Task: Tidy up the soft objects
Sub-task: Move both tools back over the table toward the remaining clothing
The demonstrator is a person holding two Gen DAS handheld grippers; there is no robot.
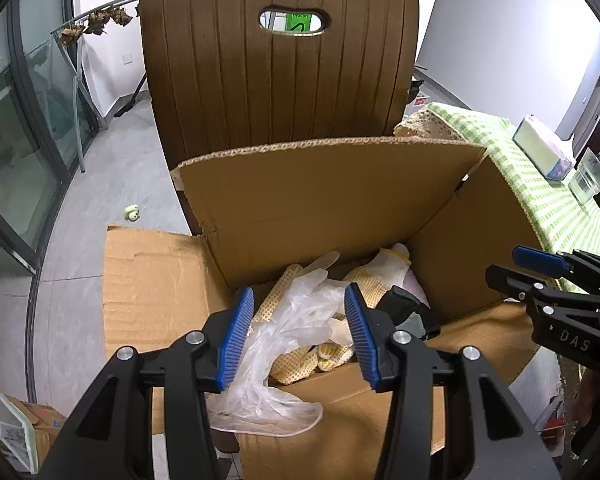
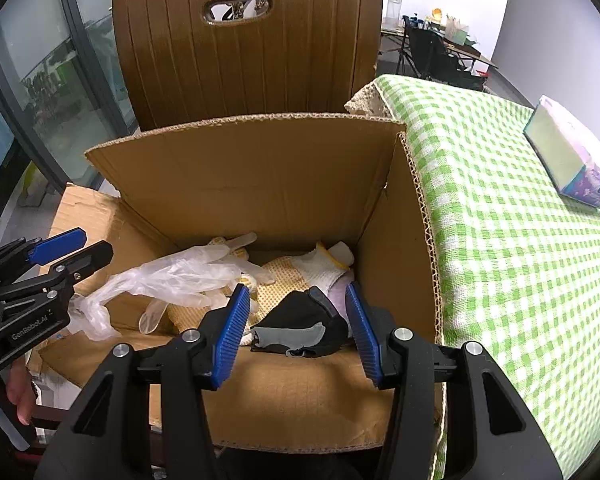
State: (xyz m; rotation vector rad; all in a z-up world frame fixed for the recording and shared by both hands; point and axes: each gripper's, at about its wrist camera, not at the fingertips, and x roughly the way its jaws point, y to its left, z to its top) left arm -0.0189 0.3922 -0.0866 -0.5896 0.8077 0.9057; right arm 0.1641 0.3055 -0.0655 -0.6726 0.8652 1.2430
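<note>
Left wrist view: open brown cardboard box (image 1: pixel 332 204) on a seat, tall rear flap upright against the brown ribbed plastic chair back (image 1: pixel 276 68), left flap (image 1: pixel 152 280) folded out flat, near wall low. Open room above the box mouth; grey tiled floor (image 1: pixel 112 184) free to the left, counter with green-and-white checked cloth (image 1: pixel 540 184) close along the box's right wall.

Left gripper (image 1: pixel 300 336) hovers over the near-left part of the box, blue-padded fingers (image 1: pixel 236 336) wide apart and holding nothing. Clear thin plastic glove (image 1: pixel 284 340) lies between them in view, draped over the near wall with its cuff hanging outside; whether a pad touches it cannot be told.

Right wrist view: right gripper (image 2: pixel 296 332) over the near-right part of the box, fingers (image 2: pixel 230 336) also wide apart, empty. Black-and-grey fingerless glove (image 2: pixel 300 324) lies on the box bottom, framed between the pads, apart from them as far as can be seen.

Box contents: the clear glove at left, white knit work gloves with yellow dots (image 2: pixel 296 272) in the middle and rear, a pale pink cloth piece (image 2: pixel 340 292) just beside the black glove at the right wall. Second clear glove's fingers (image 2: pixel 236 242) near the rear wall.

On the counter, well apart from the box: a tissue box (image 2: pixel 568 160). A person's hand (image 2: pixel 18 392) grips the left gripper's handle.
</note>
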